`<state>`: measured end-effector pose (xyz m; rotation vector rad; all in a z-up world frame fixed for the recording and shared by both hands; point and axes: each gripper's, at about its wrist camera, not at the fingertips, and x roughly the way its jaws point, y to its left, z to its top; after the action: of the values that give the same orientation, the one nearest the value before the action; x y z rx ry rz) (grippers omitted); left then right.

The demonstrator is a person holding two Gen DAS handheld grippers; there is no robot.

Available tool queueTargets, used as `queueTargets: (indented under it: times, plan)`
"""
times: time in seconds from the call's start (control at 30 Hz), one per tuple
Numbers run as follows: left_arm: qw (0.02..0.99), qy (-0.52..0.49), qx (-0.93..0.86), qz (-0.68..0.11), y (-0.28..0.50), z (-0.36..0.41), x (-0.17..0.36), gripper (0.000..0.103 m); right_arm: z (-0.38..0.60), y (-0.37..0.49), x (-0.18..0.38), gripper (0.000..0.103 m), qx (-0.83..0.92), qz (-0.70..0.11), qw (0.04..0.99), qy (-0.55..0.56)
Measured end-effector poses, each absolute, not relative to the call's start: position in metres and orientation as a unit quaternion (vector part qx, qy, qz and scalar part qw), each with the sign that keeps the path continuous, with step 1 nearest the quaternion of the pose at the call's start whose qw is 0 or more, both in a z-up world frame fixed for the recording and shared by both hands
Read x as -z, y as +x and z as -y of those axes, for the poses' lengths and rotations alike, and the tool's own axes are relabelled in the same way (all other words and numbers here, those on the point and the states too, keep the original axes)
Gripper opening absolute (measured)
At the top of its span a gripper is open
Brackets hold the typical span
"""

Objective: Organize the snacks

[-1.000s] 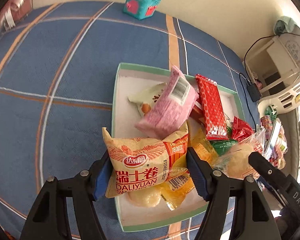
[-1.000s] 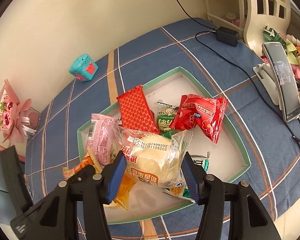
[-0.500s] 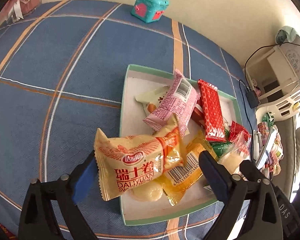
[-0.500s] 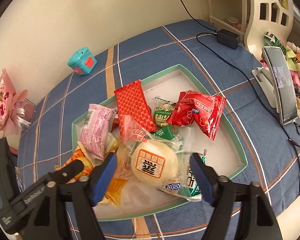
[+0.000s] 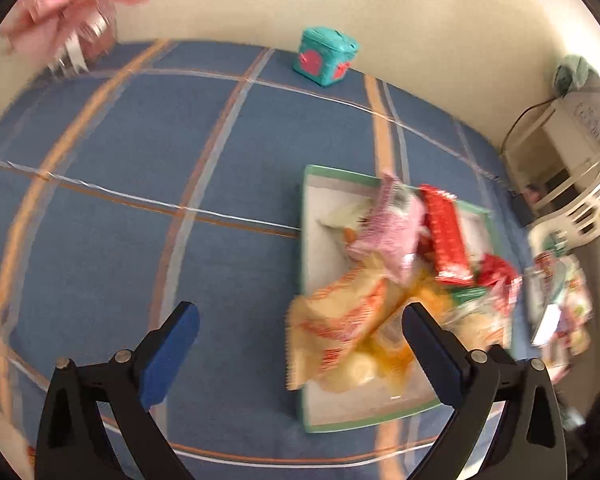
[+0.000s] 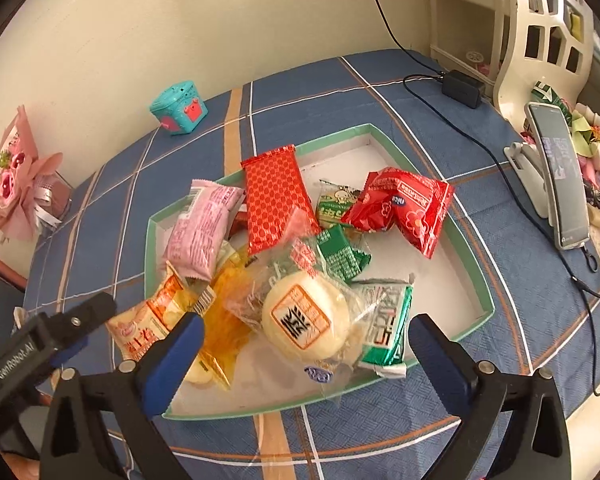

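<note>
A white tray with a green rim (image 6: 472,240) (image 5: 312,216) holds several snack packs. The orange Swiss-roll pack (image 5: 336,320) (image 6: 148,324) lies over the tray's left edge. The clear-wrapped round bun (image 6: 304,320) lies in the tray's front. A pink pack (image 6: 200,232), a red bar (image 6: 276,196) and a red bag (image 6: 400,208) lie behind. My left gripper (image 5: 300,344) is open and empty, left of the tray above the cloth. My right gripper (image 6: 304,352) is open and empty, just in front of the bun.
A blue plaid cloth (image 5: 140,160) covers the table. A teal toy box (image 6: 178,108) stands at the back by the wall, a pink bouquet (image 6: 16,184) at the far left. A phone on a stand (image 6: 556,172), a cable with adapter (image 6: 460,88) and a white rack (image 6: 540,32) are at right.
Both grippers opened and let go: the Swiss-roll pack and the bun now lie in the tray. Both grippers pulled back; the left one swung left, its view blurred.
</note>
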<state>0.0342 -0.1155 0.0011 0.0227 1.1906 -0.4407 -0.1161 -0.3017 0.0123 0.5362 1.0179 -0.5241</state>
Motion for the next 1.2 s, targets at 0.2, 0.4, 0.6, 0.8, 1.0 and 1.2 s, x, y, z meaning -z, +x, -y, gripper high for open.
queueTargets:
  times: [0.2,0.4,0.6,0.8,1.0,1.2]
  plan:
    - [0.830,0.113,0.158,-0.523,0.020,0.100,-0.007,0.101,0.289,-0.122,-0.014,0.103,0.238,-0.473,0.814,0.237]
    - [0.834,0.116,0.135,-0.523,0.010,0.085,-0.005,0.101,0.272,-0.119,-0.019,0.103,0.225,-0.474,0.825,0.212]
    - [0.842,0.134,0.115,-0.509,0.004,0.083,-0.014,0.101,0.261,-0.118,-0.028,0.103,0.217,-0.462,0.838,0.192]
    - [0.853,0.161,0.082,-0.490,-0.003,0.084,-0.021,0.101,0.255,-0.115,-0.033,0.103,0.207,-0.459,0.845,0.180]
    - [0.852,0.162,0.071,-0.492,-0.001,0.077,-0.025,0.101,0.251,-0.114,-0.034,0.103,0.202,-0.458,0.848,0.176]
    - [0.849,0.169,0.054,-0.498,0.001,0.072,-0.024,0.101,0.250,-0.113,-0.034,0.103,0.198,-0.460,0.847,0.179]
